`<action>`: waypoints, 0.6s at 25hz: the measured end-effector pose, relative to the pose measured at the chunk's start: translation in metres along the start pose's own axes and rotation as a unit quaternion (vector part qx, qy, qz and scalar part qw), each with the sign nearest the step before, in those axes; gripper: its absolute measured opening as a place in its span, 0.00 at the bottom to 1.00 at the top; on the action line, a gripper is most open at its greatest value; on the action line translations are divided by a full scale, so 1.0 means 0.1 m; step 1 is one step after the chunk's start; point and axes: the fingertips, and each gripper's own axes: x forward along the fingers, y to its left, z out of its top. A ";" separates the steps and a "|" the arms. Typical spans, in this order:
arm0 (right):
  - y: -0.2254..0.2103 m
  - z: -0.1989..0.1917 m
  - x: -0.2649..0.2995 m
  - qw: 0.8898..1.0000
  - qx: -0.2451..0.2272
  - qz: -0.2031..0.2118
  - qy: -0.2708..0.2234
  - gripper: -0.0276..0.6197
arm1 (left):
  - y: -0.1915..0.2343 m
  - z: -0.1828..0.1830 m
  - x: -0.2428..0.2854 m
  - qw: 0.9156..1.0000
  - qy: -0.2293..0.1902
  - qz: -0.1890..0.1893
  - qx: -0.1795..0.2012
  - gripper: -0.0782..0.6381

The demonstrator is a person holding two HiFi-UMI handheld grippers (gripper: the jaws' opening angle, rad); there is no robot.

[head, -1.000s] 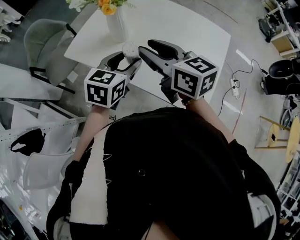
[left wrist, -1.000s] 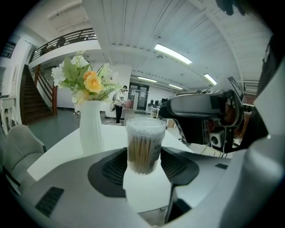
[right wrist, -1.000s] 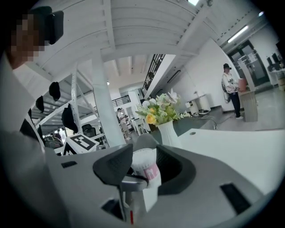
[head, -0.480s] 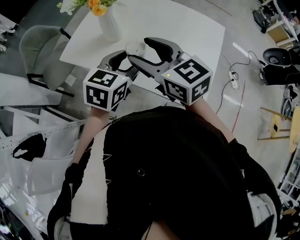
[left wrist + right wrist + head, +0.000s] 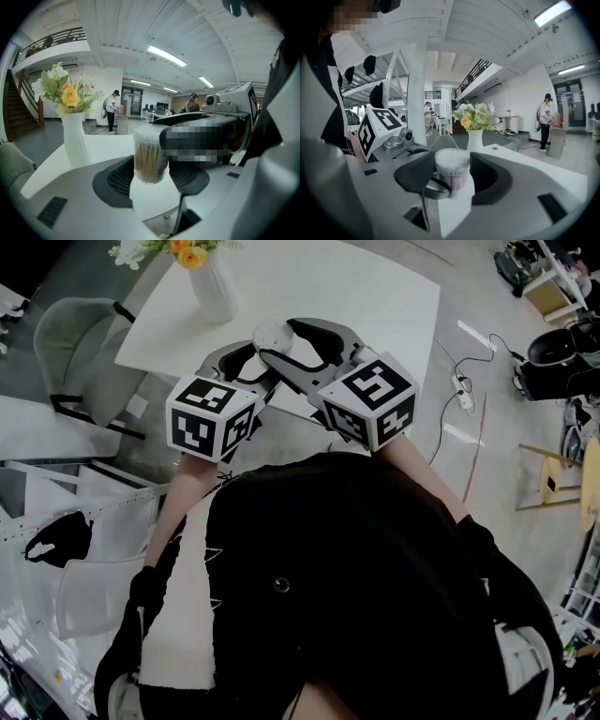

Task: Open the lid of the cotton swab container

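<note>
Holding the cotton swab container (image 5: pixel 150 157) upright in the left gripper (image 5: pixel 151 177), ribbed pads pressed to both sides of the clear tub packed with swabs. Reaching in from the opposite side with the right gripper (image 5: pixel 453 177), having just been closing its jaws round the lid (image 5: pixel 452 161), pads now against the cap on either side. Working above the near edge of a white table (image 5: pixel 356 287); cannot tell whether the tub's base touches the top.

Further back on the same top, near its far left corner: a white vase (image 5: pixel 214 294) of yellow and white flowers (image 5: pixel 183 251). Beside the table's left side, a grey chair (image 5: pixel 70 338). Underneath, pale grey polished floor (image 5: pixel 506 427), with a white power strip (image 5: pixel 460 388) and its cable lying right of the table. To the left, white shelving (image 5: pixel 80 507).

Across the room, from the left gripper view: long ceiling strip lights (image 5: pixel 166 55), a railed balcony (image 5: pixel 51 40) high at left, a person (image 5: pixel 111 110) standing far off.
</note>
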 end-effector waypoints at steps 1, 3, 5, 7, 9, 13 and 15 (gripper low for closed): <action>0.02 0.00 -0.01 1.000 -0.002 -0.001 -0.001 0.41 | -0.02 0.00 -0.01 1.000 -0.001 -0.001 0.003 0.45; 0.05 0.00 -0.04 1.000 -0.007 -0.004 0.000 0.41 | -0.04 -0.01 -0.03 1.000 -0.002 -0.002 0.008 0.45; 0.07 0.00 -0.06 1.000 -0.006 -0.008 0.002 0.41 | -0.06 -0.02 -0.04 1.000 -0.002 -0.003 0.012 0.45; 0.09 -0.02 -0.08 1.000 0.002 -0.008 0.003 0.40 | -0.09 -0.04 -0.05 1.000 0.000 -0.004 0.013 0.45; 0.11 -0.02 -0.10 1.000 0.017 -0.006 0.002 0.40 | -0.11 -0.06 -0.06 1.000 0.001 -0.004 0.016 0.45; 0.13 -0.05 -0.11 1.000 0.028 -0.006 0.009 0.40 | -0.12 -0.09 -0.08 1.000 0.003 -0.005 0.017 0.45; 0.13 -0.07 -0.12 0.999 0.033 -0.006 0.012 0.40 | -0.14 -0.11 -0.07 1.000 0.004 -0.007 0.016 0.45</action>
